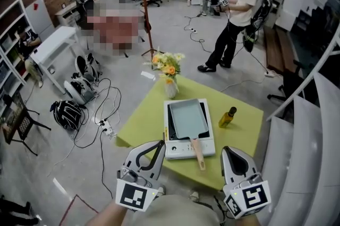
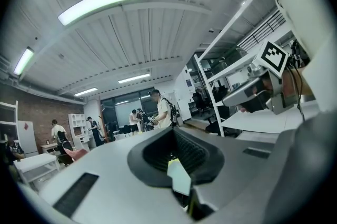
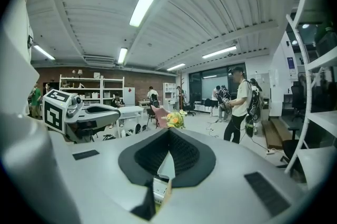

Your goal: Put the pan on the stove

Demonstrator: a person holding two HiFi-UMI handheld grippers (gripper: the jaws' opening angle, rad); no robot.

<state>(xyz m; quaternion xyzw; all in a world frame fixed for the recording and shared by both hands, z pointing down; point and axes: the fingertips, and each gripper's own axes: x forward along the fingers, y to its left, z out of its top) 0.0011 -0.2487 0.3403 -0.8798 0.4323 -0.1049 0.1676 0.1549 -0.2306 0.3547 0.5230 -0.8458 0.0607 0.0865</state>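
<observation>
Pan point(image 1: 187, 118) on stove point(image 1: 180, 151); left tool point(image 1: 160, 143), right tool point(image 1: 225, 149) both closed, empty.

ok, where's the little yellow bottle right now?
Head view: the bottle sits on the green table, on its right side, just right of the stove that carries the pan, not touching it.
</observation>
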